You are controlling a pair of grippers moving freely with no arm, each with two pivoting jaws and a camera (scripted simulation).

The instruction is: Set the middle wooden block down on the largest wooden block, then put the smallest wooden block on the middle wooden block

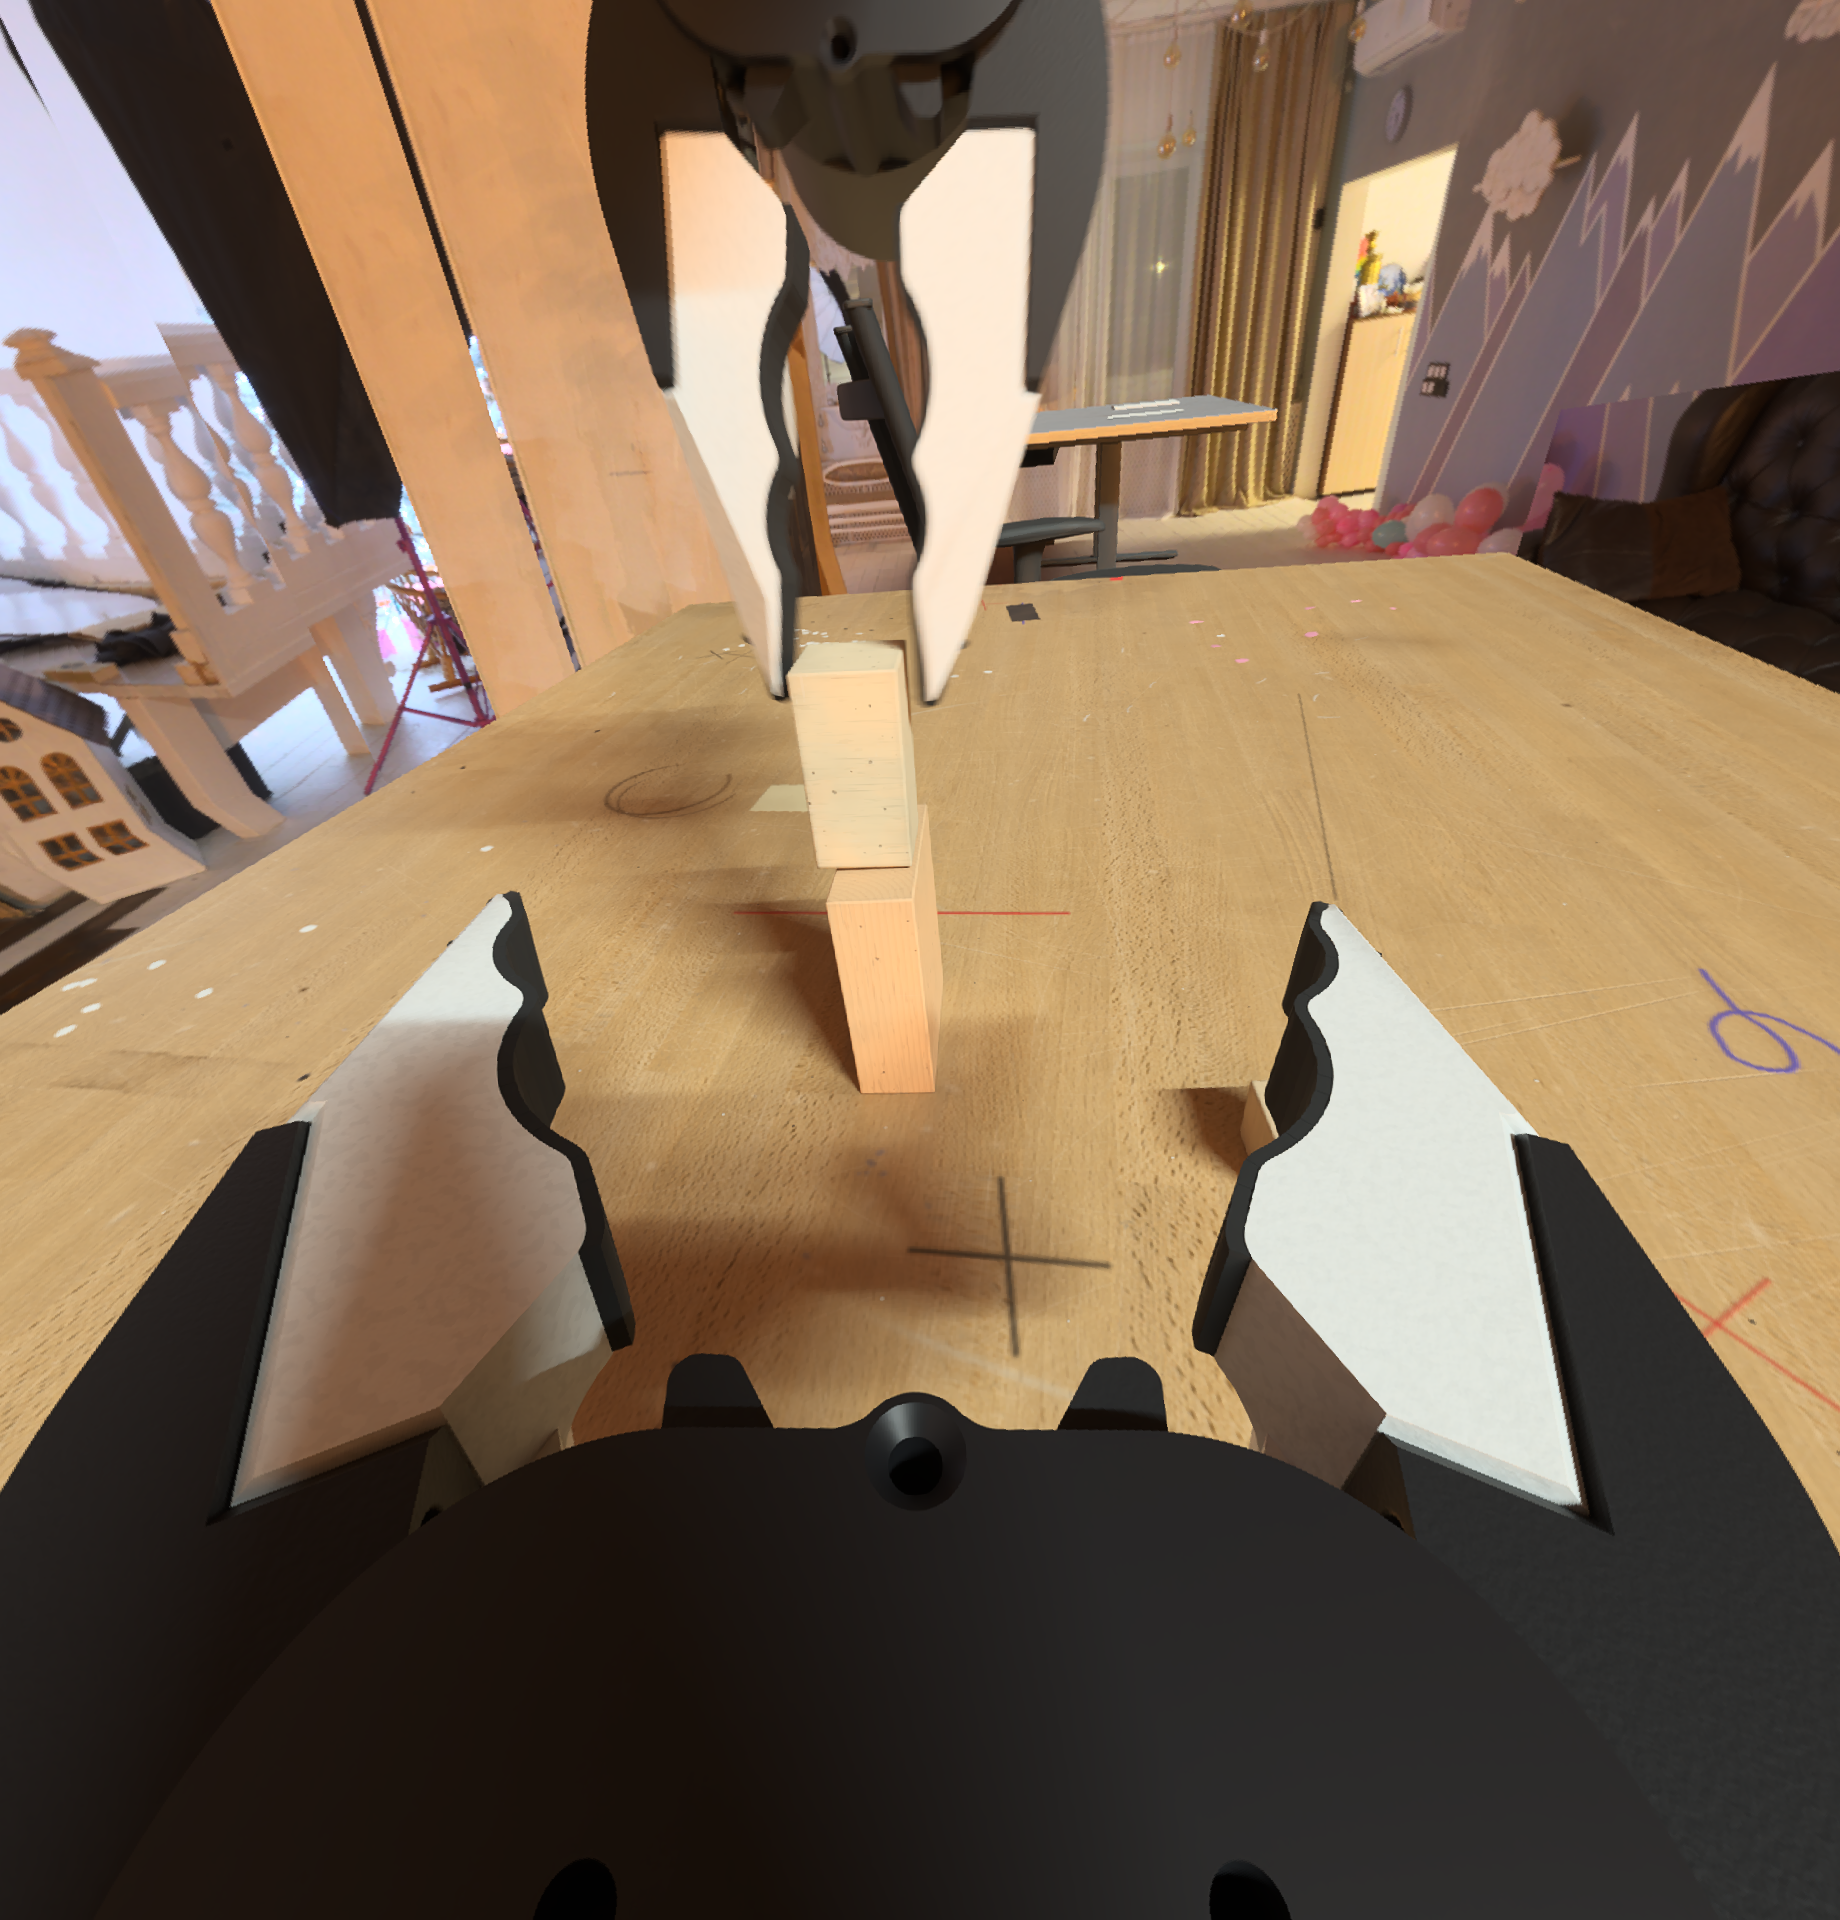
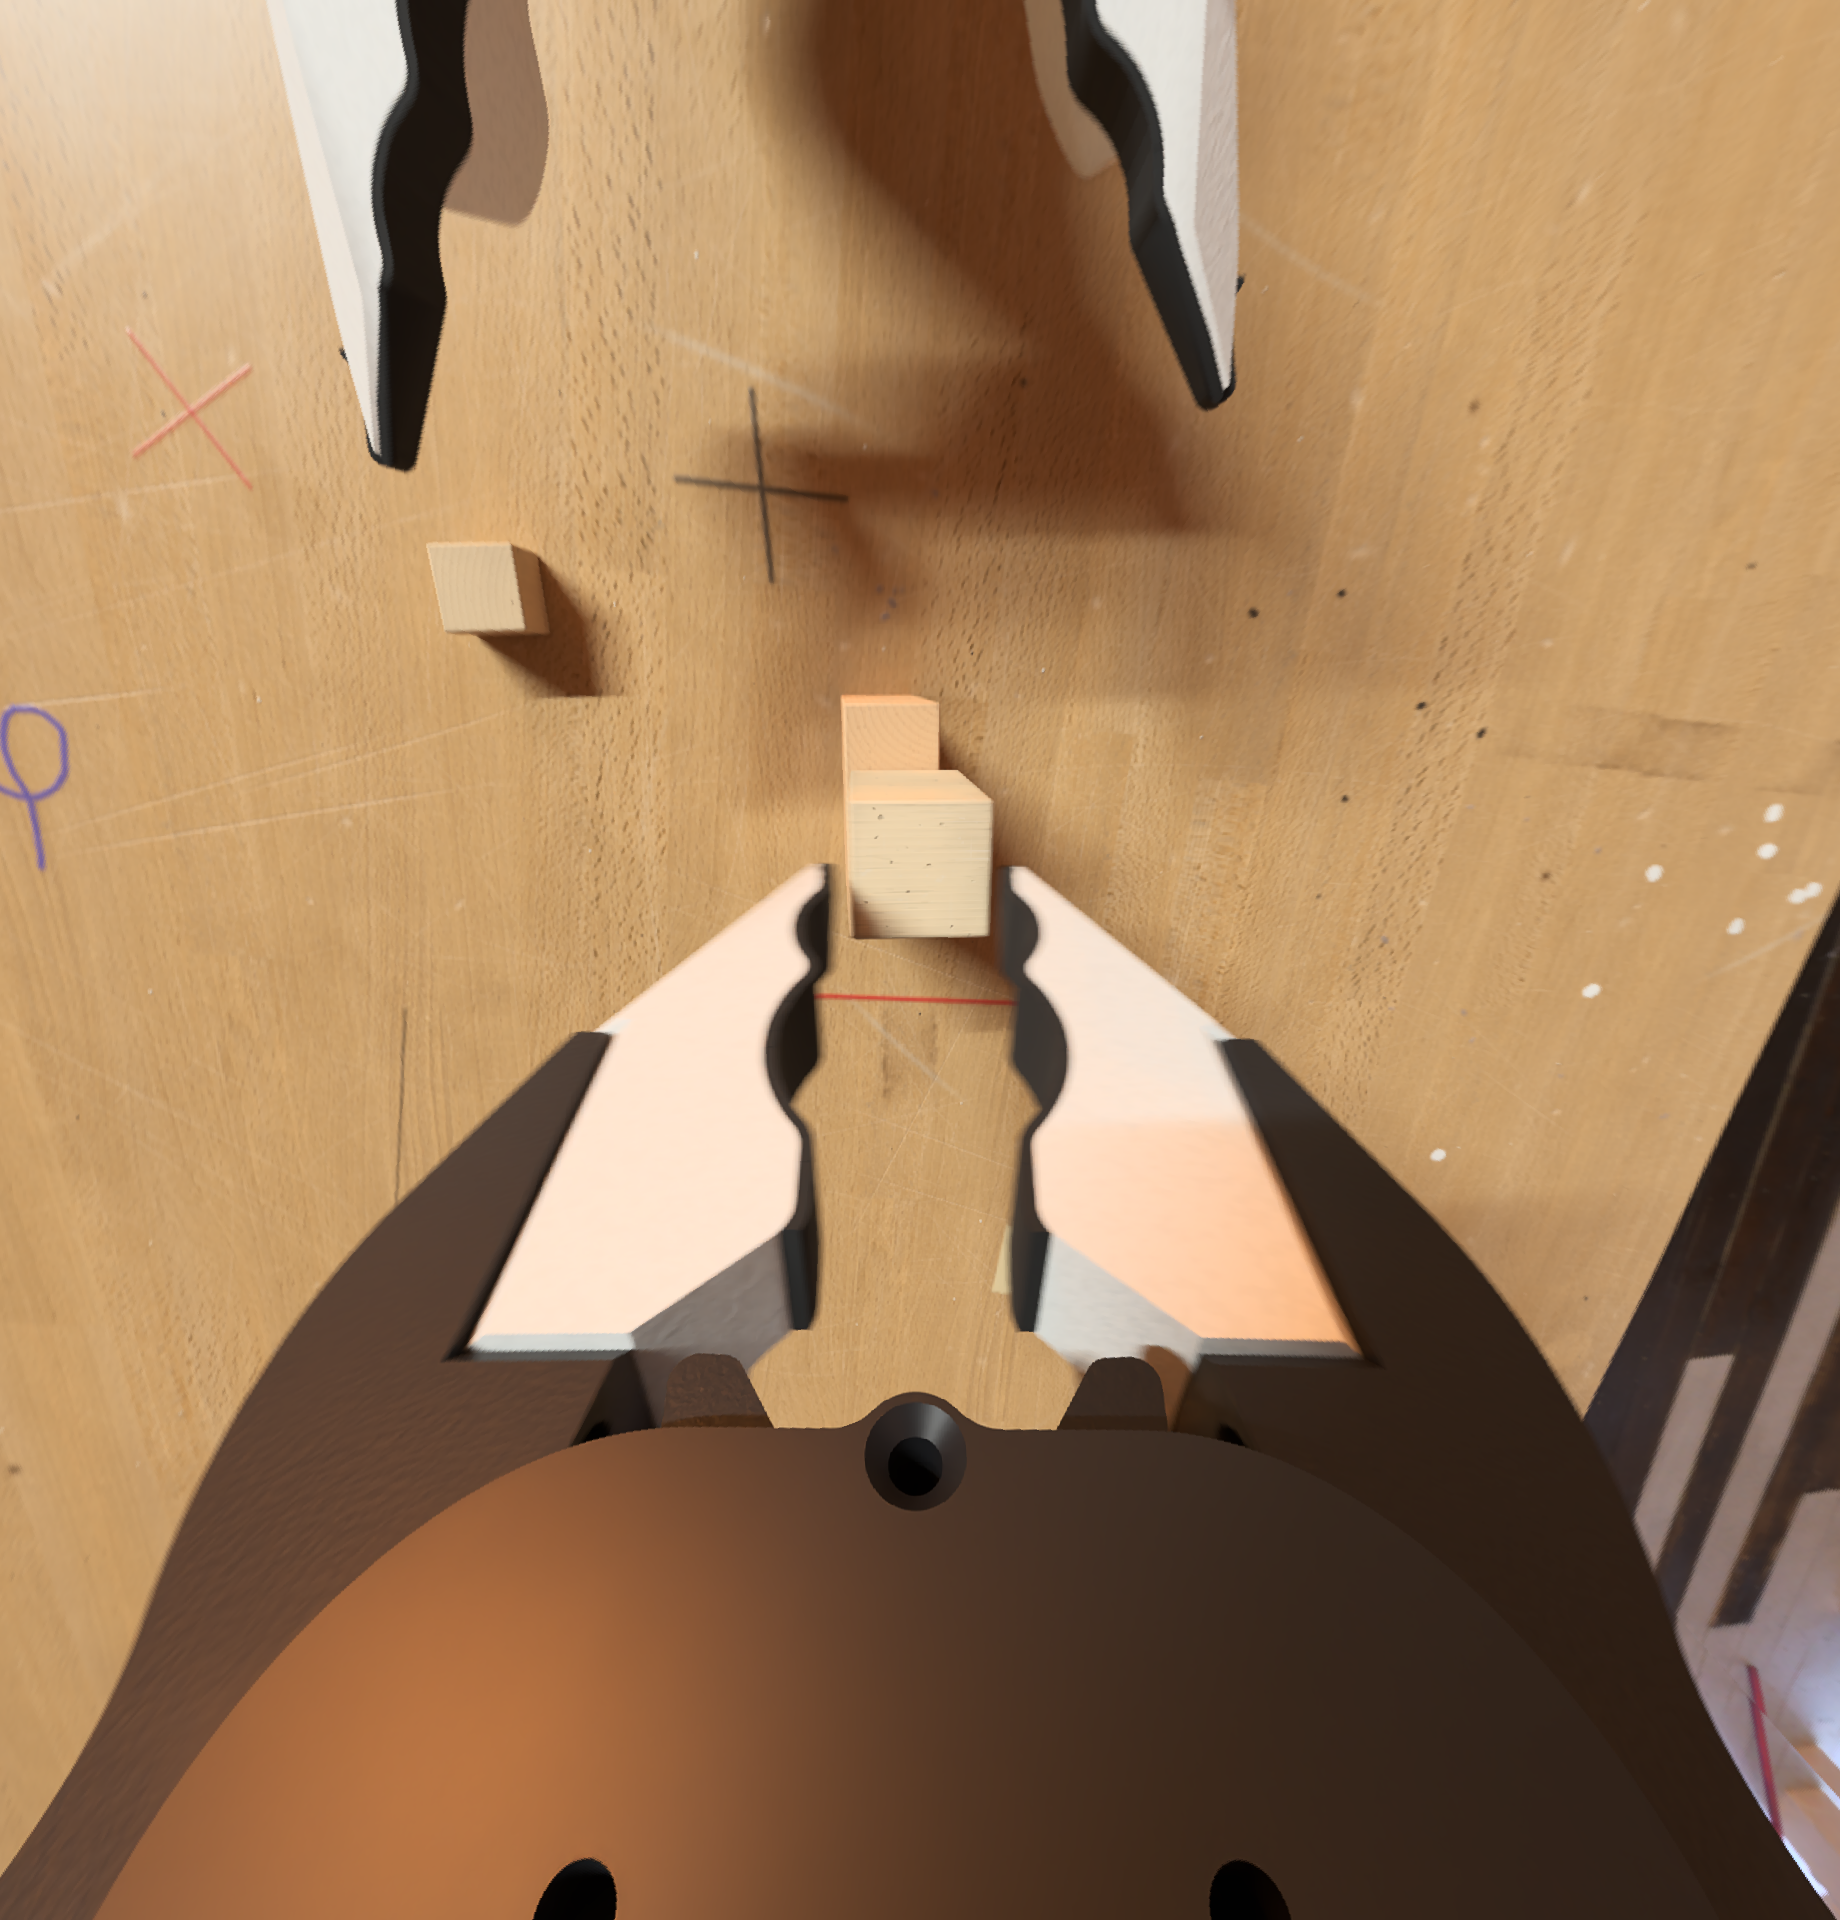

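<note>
The pale middle wooden block [image 1: 856,764] stands on the largest wooden block [image 1: 885,987], set a little to the left of it, near the table's middle. My right gripper [image 1: 856,686] comes down from above. Its fingers flank the middle block's [image 2: 918,868] top with thin gaps on both sides, so the right gripper [image 2: 914,878] is narrowly open. The largest block [image 2: 890,732] peeks out beneath. The smallest wooden block [image 2: 485,587] lies alone on the table, half hidden behind my finger in the left wrist view [image 1: 1257,1117]. My left gripper [image 1: 916,912] is wide open and empty, low and in front of the stack; it also shows in the right wrist view [image 2: 804,428].
The wooden table [image 1: 1415,831] bears a black cross [image 1: 1007,1262], a red cross [image 2: 191,410] and a blue scribble [image 2: 28,769]. Its left edge runs near a white bench [image 1: 199,582] and a toy house [image 1: 54,800]. A dark sofa [image 1: 1747,499] stands beyond the far right corner.
</note>
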